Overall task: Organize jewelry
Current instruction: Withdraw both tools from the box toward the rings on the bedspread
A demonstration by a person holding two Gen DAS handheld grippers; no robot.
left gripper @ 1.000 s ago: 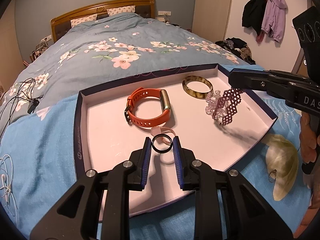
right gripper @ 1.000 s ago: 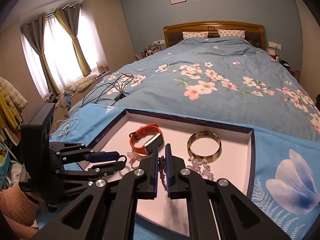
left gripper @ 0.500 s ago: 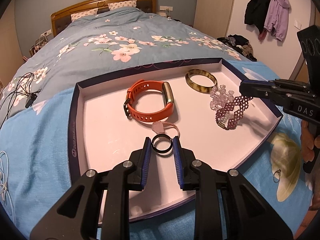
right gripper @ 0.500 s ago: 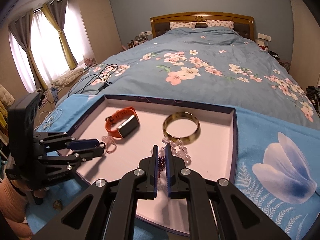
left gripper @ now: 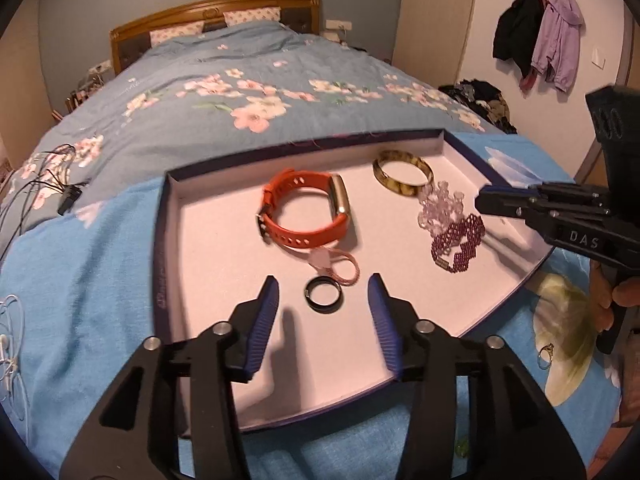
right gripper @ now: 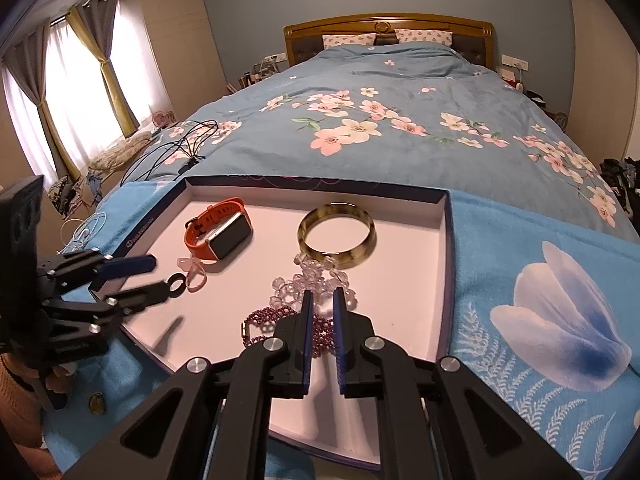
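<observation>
The black ring [left gripper: 324,294] lies flat on the white floor of the tray [left gripper: 208,240], w/ my left claw [left gripper: 323,312] around it. That claw has just been opening; its jaws stand wide, one on each side of the ring, not touching it. So the ring is let go and sits inside the tray, touching the thin pink cord loop [left gripper: 344,268] just behind it.

My right claw [right gripper: 321,334] has just been opening too, but only a crack. The purple bead bracelet [right gripper: 276,320] lies on the tray floor right at its tips. I think the beads are loose now, but the tips hide part of them, so I can't be sure.

What could go wrong:
- If I pull the left claw back low, a jaw could bump the ring and it may roll or skid toward the tray's near edge.
- The ring could catch the pink cord and drag it along.
- If a bead string is stuck btw the right claw's pads, lifting would yank the bracelet up and pull the clear bead bracelet [right gripper: 312,280], since the two touch.
- The tray sits on a soft bed blanket [right gripper: 520,280]. A push on its rim could tip it, and the orange watch [left gripper: 304,216] and brown bangle [left gripper: 402,174] would slide.
</observation>
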